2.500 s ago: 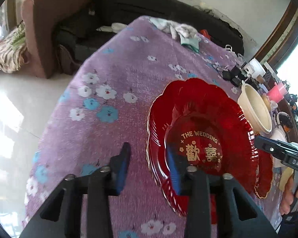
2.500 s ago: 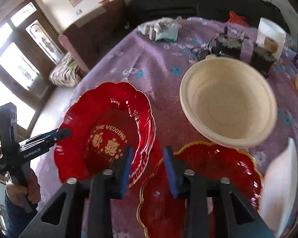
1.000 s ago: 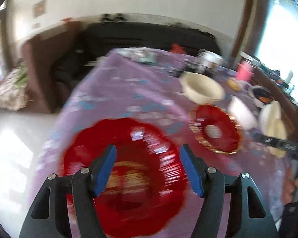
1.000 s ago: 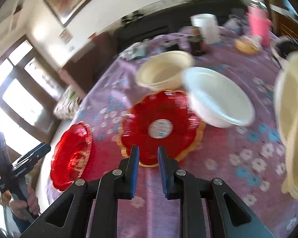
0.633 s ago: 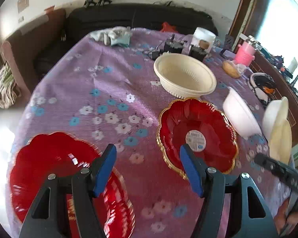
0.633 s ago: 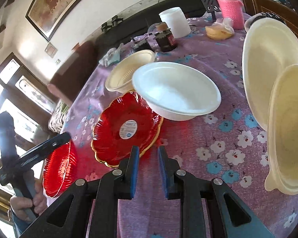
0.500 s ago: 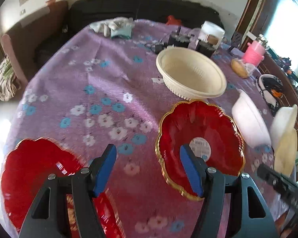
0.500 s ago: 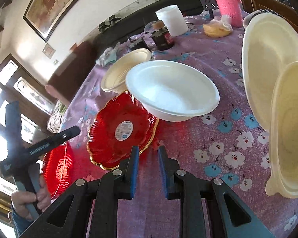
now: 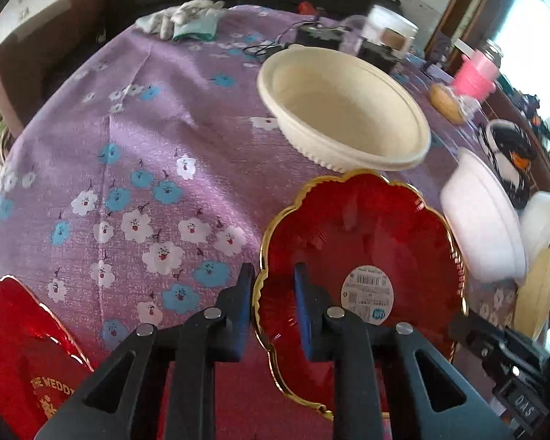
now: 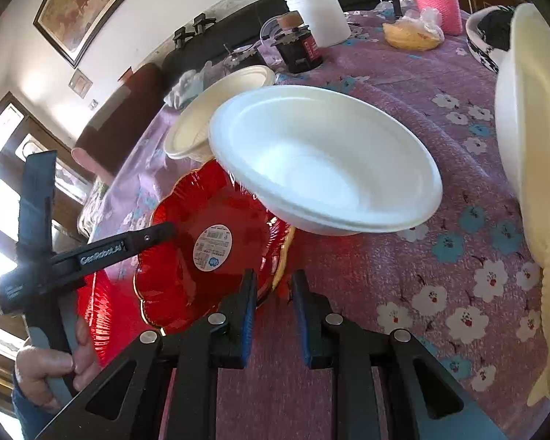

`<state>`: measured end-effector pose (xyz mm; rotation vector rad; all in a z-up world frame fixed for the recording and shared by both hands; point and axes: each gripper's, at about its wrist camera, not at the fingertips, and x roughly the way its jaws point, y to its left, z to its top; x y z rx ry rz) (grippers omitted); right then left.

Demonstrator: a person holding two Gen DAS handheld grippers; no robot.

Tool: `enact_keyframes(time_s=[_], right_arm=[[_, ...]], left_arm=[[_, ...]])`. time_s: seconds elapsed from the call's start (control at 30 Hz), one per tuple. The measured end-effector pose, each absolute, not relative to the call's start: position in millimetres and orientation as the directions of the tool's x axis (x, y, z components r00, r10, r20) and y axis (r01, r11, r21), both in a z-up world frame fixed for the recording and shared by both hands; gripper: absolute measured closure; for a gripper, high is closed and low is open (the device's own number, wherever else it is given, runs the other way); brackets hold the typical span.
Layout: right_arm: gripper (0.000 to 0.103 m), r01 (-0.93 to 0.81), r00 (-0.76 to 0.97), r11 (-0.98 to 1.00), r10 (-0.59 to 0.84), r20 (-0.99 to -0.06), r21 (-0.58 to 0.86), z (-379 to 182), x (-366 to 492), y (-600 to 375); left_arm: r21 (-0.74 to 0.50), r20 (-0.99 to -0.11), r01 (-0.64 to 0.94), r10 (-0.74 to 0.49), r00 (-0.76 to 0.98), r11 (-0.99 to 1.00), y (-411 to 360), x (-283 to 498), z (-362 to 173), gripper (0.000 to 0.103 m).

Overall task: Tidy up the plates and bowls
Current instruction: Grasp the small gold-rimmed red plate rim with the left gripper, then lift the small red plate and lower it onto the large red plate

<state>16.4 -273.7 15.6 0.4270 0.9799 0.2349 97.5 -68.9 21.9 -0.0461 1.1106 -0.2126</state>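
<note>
A red scalloped plate with a gold rim (image 9: 366, 242) (image 10: 187, 267) lies on the purple flowered tablecloth. My left gripper (image 9: 273, 289) straddles its left rim; the jaws are closing and the pads sit tight against the rim. My right gripper (image 10: 271, 293) hangs low at the opposite rim. Its jaws are closing and nearly together, and the gold edge just reaches its tips. A second red plate with gold lettering (image 9: 14, 348) lies at the table's left edge. A cream bowl (image 9: 341, 110) and a white bowl (image 10: 322, 161) stand behind the gold-rimmed plate.
Cream bowls (image 10: 531, 128) stand stacked at the far right. Jars (image 10: 300, 51), a white tub (image 10: 319, 14), a pink cup (image 9: 475, 77), a black-and-white dish (image 9: 509, 154) and gloves (image 9: 187, 18) crowd the back. A hand (image 10: 47, 363) holds the left gripper's handle.
My left gripper swung right from the lettered plate to the gold-rimmed one, and its wide jaws came together on the rim. My right gripper sank toward the plate's other rim.
</note>
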Motion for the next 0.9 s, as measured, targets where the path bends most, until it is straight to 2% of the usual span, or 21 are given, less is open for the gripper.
enact_keyframes(time_s=[0.3,0.9], right_arm=[[0.087,-0.035,0.569,0.898,0.379,-0.729,0.440,29.7,-2.9,-274.7],[0.086,-0.154,0.583,0.879,0.449,-0.677,0.451,58.7,-38.0,-235.1]], left_arm=[[-0.137,-0.845,0.181,-0.211,0.492,0.974,-63.0,51.6,39.8,0.083],[-0.188,-0.756,0.131,-0.229,0.614,0.973,-6.3,-8.5,73.8,0.081]])
